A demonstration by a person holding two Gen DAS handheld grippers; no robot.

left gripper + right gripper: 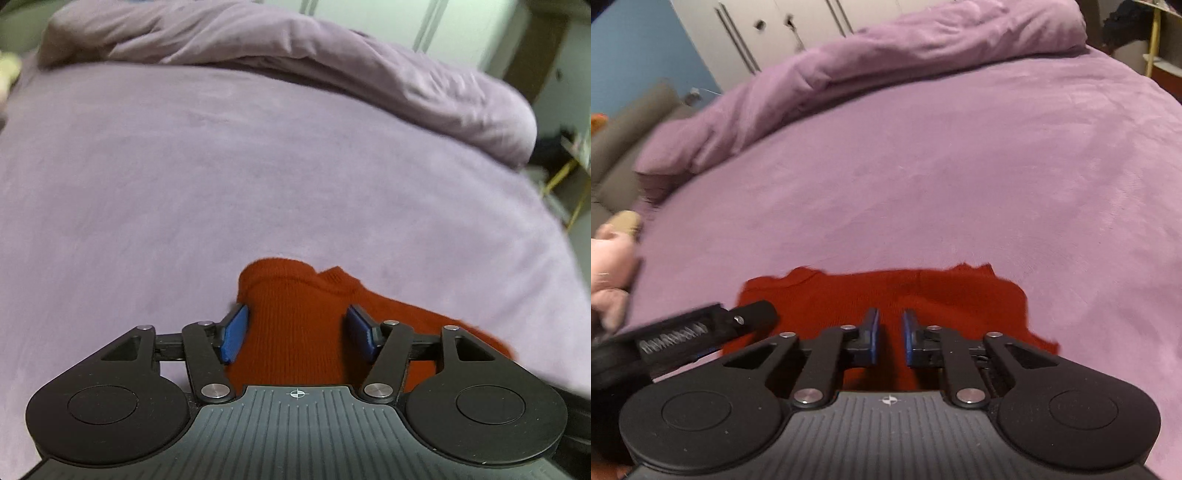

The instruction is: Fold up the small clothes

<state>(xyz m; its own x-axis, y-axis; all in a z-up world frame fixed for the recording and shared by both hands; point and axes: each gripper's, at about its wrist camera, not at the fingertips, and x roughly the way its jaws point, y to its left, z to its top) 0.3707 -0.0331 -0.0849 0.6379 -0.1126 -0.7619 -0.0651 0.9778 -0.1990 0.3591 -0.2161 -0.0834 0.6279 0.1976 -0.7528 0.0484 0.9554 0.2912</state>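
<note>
— How does the left gripper (295, 328) stand?
— Pitched downward, its blue pads (234, 332) spread wide apart.
— And the right gripper (890, 338)?
— Also angled down, blue pads (873, 332) drawn near each other with a narrow gap; whether they pinch anything is hard to tell. The left gripper (701, 332) shows blurred at its left side.

Hidden and blurred parts around the rust-red knitted garment

The rust-red knitted garment (295, 325) runs under the left tongs (295, 334), its near edge hidden; left of the garment, a pale pink soft thing (607, 273) is blurred and cut off at the picture's edge.
</note>
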